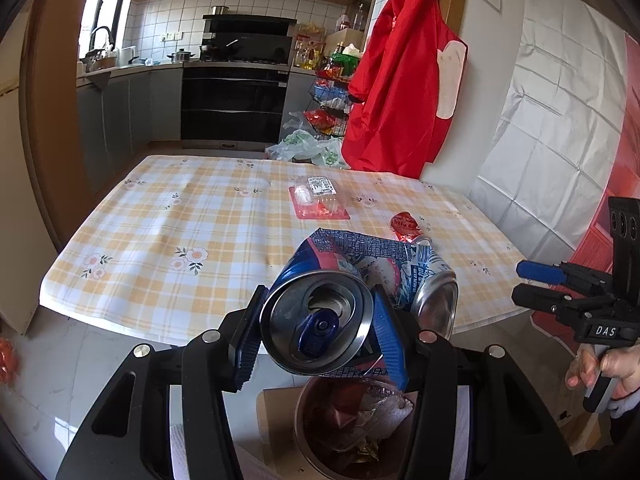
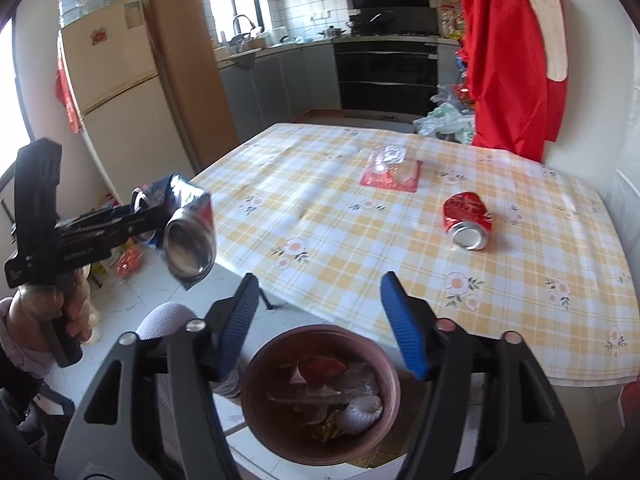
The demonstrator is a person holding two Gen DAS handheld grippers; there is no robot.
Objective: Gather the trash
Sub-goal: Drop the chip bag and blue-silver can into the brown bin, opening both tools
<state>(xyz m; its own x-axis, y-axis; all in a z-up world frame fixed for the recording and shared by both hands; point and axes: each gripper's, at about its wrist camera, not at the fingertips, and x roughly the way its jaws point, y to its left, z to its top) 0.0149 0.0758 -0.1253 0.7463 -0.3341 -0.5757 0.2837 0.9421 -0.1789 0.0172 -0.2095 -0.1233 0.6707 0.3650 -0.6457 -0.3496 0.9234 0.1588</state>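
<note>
My left gripper (image 1: 318, 322) is shut on a crushed, bent blue can (image 1: 340, 280) and holds it in the air above a brown trash bin (image 1: 304, 420) on the floor, off the table's near edge. The can also shows in the right wrist view (image 2: 188, 232), left of the bin (image 2: 256, 360). My right gripper (image 2: 320, 328) is open and empty, above the bin. A crushed red can (image 2: 466, 220) lies on its side on the checked tablecloth (image 2: 320, 240). A clear plastic tray on red packaging (image 2: 392, 172) lies further back.
The bin holds wrappers and scraps. A red apron (image 2: 516, 52) hangs at the table's far right corner, with plastic bags (image 1: 308, 150) behind the table. A fridge (image 2: 112, 92) stands at the left. Kitchen counters and an oven are at the back.
</note>
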